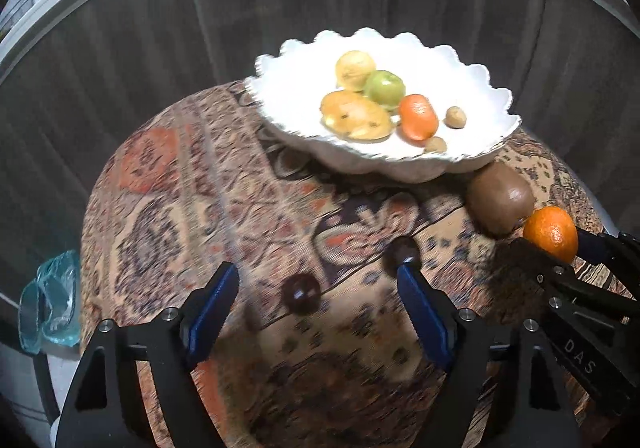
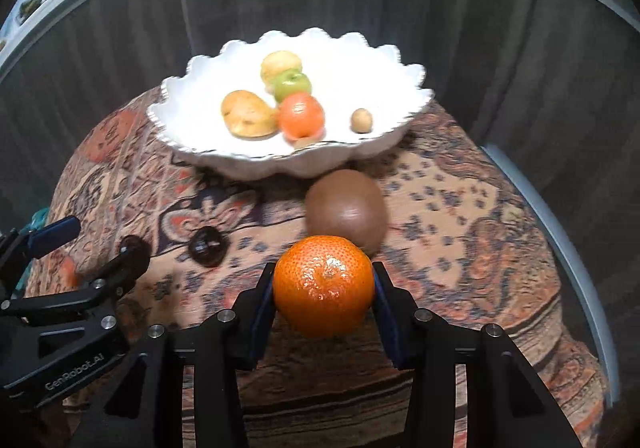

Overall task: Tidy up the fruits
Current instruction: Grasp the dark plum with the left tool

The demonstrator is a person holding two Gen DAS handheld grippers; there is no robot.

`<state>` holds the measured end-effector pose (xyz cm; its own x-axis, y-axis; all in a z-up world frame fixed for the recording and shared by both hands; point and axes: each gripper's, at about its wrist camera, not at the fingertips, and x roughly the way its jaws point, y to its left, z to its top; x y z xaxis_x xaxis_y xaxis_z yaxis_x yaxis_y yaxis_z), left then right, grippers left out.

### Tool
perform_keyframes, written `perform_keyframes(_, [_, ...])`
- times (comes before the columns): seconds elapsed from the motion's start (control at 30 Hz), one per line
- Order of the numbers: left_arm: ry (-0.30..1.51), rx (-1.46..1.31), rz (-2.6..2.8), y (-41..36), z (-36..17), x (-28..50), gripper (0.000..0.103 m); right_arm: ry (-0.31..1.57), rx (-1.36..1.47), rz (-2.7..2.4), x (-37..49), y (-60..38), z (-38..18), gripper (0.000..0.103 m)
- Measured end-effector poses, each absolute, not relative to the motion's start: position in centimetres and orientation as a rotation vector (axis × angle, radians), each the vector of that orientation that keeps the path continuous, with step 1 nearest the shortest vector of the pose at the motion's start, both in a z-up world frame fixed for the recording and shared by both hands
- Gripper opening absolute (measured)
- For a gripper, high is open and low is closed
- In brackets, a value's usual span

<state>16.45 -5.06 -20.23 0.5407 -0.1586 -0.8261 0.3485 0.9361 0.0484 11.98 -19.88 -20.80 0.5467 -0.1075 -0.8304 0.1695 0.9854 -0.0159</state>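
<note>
A white scalloped bowl (image 1: 472, 164) (image 2: 256, 164) stands at the back of the round table and holds several fruits, among them a green apple (image 1: 385, 87) (image 2: 291, 83) and an orange fruit (image 1: 417, 117) (image 2: 301, 115). My right gripper (image 2: 324, 288) (image 1: 560, 248) is shut on an orange mandarin (image 2: 324, 284) (image 1: 551, 233), in front of a brown kiwi (image 2: 346, 210) (image 1: 500, 198) on the cloth. My left gripper (image 1: 318, 292) is open and empty. A dark chestnut (image 1: 301, 293) (image 2: 208, 246) lies between its fingers, and another (image 1: 401, 252) sits at its right fingertip.
The table wears a patterned orange and brown cloth (image 1: 192, 188) (image 2: 460, 208). A grey curved wall rings the table at the back. A clear blue-green glass object (image 1: 52, 304) sits past the table's left edge.
</note>
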Motion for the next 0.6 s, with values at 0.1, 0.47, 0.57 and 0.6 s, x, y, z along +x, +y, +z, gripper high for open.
perform_keyframes(0.1, [0.954, 0.225, -0.329, -6.4, -20.4, 16.9, 0.075, 0.982, 0.080, -0.187, 11.9, -21.1, -20.9, 0.046])
perform_keyframes(0.47, [0.998, 0.245, -0.390, -8.8, -23.0, 17.9, 0.064, 0.981, 0.078, -0.209, 12.1, -22.4, -20.9, 0.046])
perform_keyframes(0.57, [1.020, 0.242, -0.397, -9.1, -23.8, 18.0, 0.057, 0.986, 0.077, -0.213, 12.2, -22.5, -21.2, 0.046])
perform_keyframes(0.6, [1.022, 0.242, -0.398, -9.1, -23.9, 18.0, 0.055, 0.988, 0.077, -0.214, 12.2, -22.6, -21.2, 0.046])
